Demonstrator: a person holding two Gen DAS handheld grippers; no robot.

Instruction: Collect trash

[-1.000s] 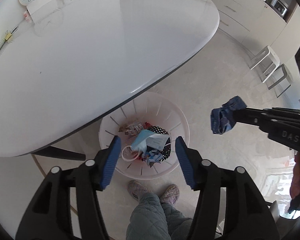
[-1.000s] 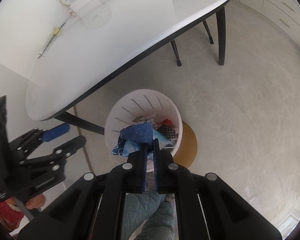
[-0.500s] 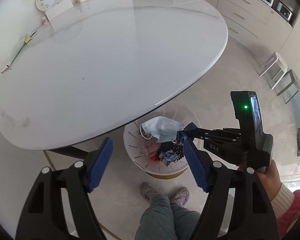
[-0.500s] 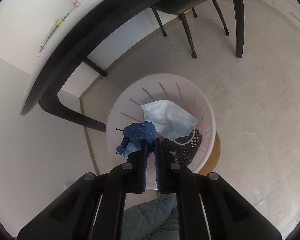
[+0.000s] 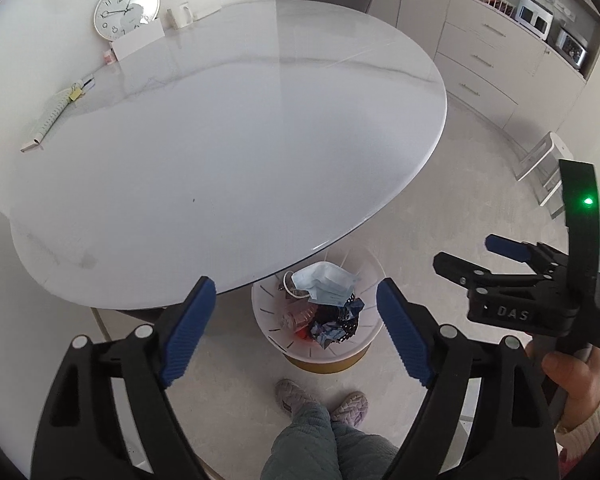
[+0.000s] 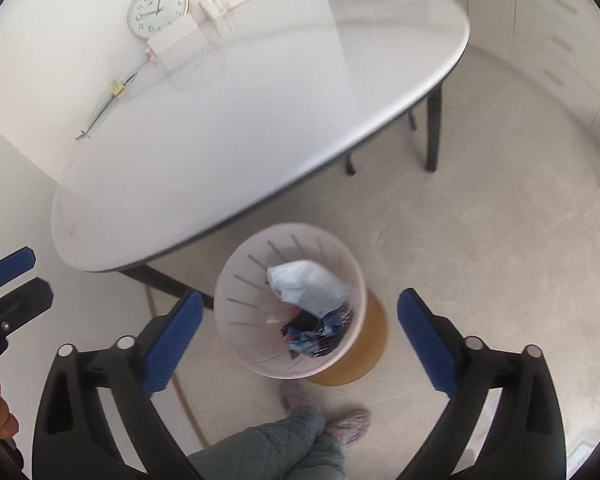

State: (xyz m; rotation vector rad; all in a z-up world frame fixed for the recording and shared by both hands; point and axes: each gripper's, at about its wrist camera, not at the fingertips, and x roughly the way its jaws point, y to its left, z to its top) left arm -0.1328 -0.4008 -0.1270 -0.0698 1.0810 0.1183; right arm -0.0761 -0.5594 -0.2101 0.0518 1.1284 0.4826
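Note:
A white slotted trash bin (image 5: 366, 340) (image 6: 236, 280) stands on the floor beside the table's near edge. It holds a light blue face mask (image 5: 326, 282) (image 6: 306, 286) on top, with crumpled blue and dark wrappers (image 5: 332, 326) (image 6: 316, 330) below. My left gripper (image 5: 296, 332) is open and empty, high above the bin. My right gripper (image 6: 298, 336) is open and empty above the bin; it also shows in the left wrist view (image 5: 472, 256) at the right. The left gripper shows at the left edge of the right wrist view (image 6: 14, 280).
A white oval table (image 5: 220, 140) (image 6: 240, 100) carries a clock (image 5: 126, 10), a white card, a pen and a small cup at its far side. The person's legs and slippers (image 5: 320, 404) stand in front of the bin. Cabinets and a stool (image 5: 540, 160) lie right.
My right gripper opened and let go of the blue wrapper, which now lies in the bin. Both grippers rose higher above the bin and table.

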